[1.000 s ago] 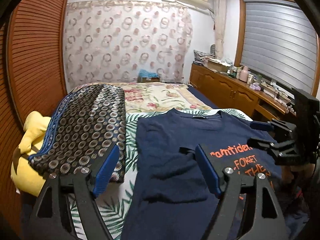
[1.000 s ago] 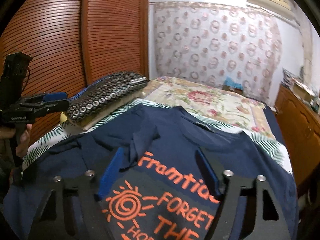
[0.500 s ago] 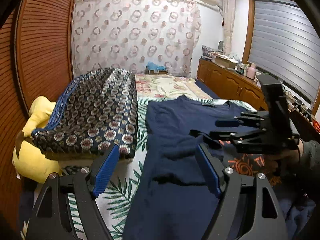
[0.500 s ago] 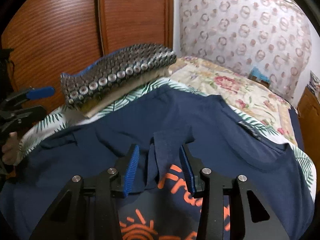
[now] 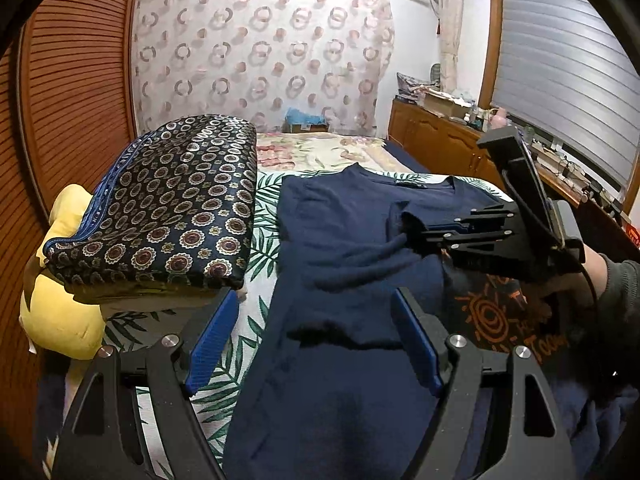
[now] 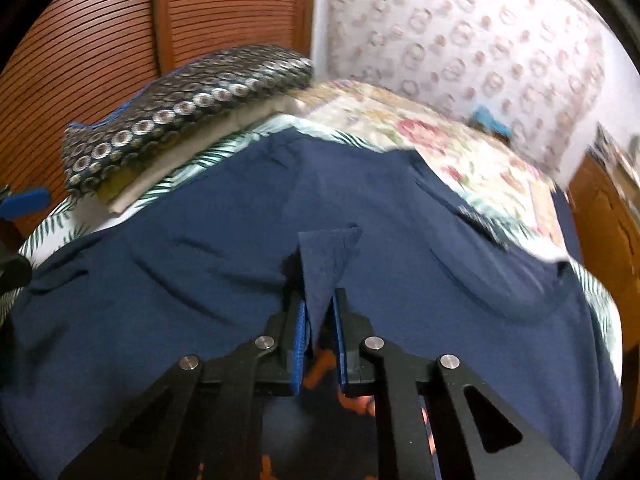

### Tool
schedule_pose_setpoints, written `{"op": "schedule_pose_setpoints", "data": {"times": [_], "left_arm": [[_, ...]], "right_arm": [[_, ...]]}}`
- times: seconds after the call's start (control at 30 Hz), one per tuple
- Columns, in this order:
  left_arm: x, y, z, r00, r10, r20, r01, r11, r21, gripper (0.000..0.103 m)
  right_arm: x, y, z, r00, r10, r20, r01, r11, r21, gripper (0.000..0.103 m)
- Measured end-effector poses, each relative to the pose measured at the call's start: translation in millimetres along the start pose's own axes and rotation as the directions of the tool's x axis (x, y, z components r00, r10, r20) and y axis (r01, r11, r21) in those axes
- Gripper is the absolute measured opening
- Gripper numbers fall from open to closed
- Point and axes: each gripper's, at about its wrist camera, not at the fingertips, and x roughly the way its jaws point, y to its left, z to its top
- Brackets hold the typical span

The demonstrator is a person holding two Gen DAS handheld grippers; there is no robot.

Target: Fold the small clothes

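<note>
On bed (image 5: pixel 276 216): navy shirt (image 5: pixel 344 240) spread flat over leaf-print sheet, collar toward far end, orange print at near right. Folded patterned quilt (image 5: pixel 168 208) lies just left of shirt, stacked on yellow pillow (image 5: pixel 60 312).

Right gripper (image 6: pixel 318 312) pinched on a fold of shirt fabric; blue pads nearly together, a triangular flap of navy cloth sticking up and forward from between them. Same grip visible from left wrist view: right gripper (image 5: pixel 416 232) tips buried in a bunched ridge mid-shirt, fabric pulled up into wrinkles around them. Right wrist view motion-blurred at edges, grip zone readable.

Left gripper (image 5: pixel 316 340) wide open, fingers well apart, holding nothing. Shirt's left portion lies between and below the fingers; left pad (image 5: pixel 212 340) over sheet just beside shirt's left edge, right pad over navy cloth. Touching fabric or hovering: cannot tell. A dark crease crosses shirt between the two pads.

Curtain (image 5: pixel 260 48) behind bed, wooden sliding doors (image 5: pixel 72 80) on left, cabinet (image 5: pixel 440 140) along right wall.
</note>
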Motion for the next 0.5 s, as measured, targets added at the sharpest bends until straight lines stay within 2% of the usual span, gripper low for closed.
{"op": "schedule_pose_setpoints", "data": {"times": [0.2,0.5], "left_arm": [[-3.4,-3.9,3.0,1.000,-0.004,0.006,0.004,1.000,0.006,0.079],[-12.2,-15.4,10.9,0.999,-0.029,0.036,0.028,0.999,0.017,0.079]], "right_arm": [[-18.0,-11.3,-1.4,1.000,-0.011,0.022,0.009,0.998,0.066,0.013],[-79.6,-15.4,-24.4,0.988,-0.027,0.153,0.012,0.995,0.099,0.017]]}}
